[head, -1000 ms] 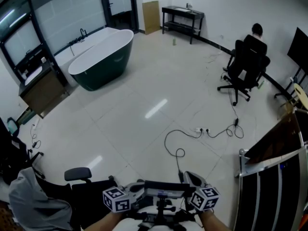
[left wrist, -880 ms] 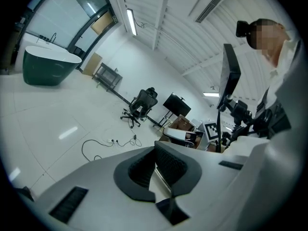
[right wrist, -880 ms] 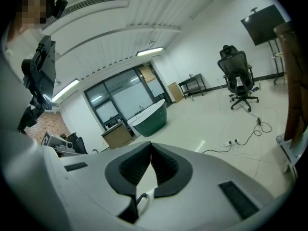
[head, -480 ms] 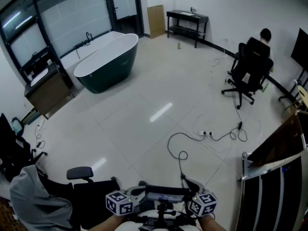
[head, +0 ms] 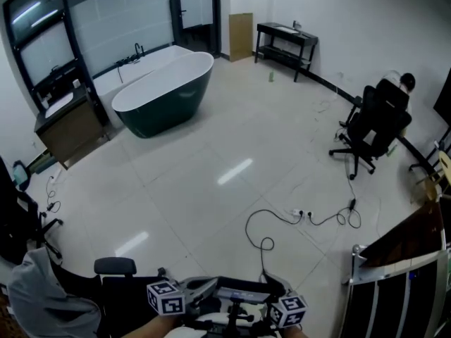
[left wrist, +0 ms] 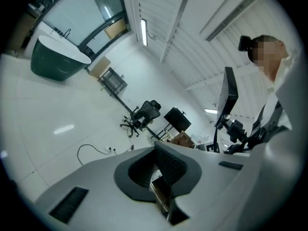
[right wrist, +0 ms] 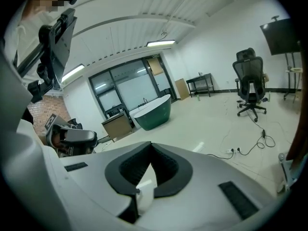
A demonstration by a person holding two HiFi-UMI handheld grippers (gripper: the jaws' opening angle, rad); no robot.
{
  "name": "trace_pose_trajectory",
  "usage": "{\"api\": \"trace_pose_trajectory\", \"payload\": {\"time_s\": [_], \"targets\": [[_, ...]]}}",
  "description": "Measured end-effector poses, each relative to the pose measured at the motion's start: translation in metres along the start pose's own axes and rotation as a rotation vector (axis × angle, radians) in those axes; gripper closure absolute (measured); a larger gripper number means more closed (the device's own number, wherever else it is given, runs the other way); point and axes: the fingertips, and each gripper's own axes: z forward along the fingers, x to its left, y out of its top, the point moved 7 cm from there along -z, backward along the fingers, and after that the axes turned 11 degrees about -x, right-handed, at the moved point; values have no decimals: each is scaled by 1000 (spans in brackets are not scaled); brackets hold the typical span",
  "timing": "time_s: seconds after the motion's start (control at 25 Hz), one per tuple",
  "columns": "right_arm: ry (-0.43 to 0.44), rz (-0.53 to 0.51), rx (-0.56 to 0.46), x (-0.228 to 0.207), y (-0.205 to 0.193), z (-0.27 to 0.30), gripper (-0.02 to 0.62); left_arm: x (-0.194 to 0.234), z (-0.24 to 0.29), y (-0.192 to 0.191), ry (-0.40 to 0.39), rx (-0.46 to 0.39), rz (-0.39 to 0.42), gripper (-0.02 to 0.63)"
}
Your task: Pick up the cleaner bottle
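Bare floor (head: 211,153) lies wide open ahead of the left tool (left wrist: 156,150) and the right tool (right wrist: 150,148). A cable (head: 271,220) loops across it just ahead, toward the right. A near chair (head: 116,280) crowds the left side and a rack (head: 394,287) hems the right. Farther off, a bathtub (head: 165,94) and a cabinet (head: 70,129) block the left, an office chair (head: 377,122) the right, and a table (head: 285,41) the far wall.

The person holds both claws low and close to the body, side by side and near each other. The left claw (left wrist: 161,165) has its jaws pressed together. The right claw (right wrist: 150,170) is likewise closed, its jaws meeting at the tips.
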Motion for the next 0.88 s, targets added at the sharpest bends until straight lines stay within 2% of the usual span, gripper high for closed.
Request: {"api": "trace_pose_trajectory", "payload": {"time_s": [0.12,0.28,0.44,0.52,0.68,0.88], "targets": [[48,5,8,13,8,34,588,15,2,20,-29,-2,-1,606],[76,62,15,26,17,74,588,31,-2,50,-90,-11,43,606],[73,73,44,37,22,103,588,49,-3,67,-168,-12,0,606],[64,59,48,42,25,116,588,62,-5,77,-160,-18,-12,606],[36,33,45,45,30,138,588,86,-11,91,-99,-12,12,606],[-2,-6,15,49,55,161,588,102,-12,117,-57,4,41,606]]}}
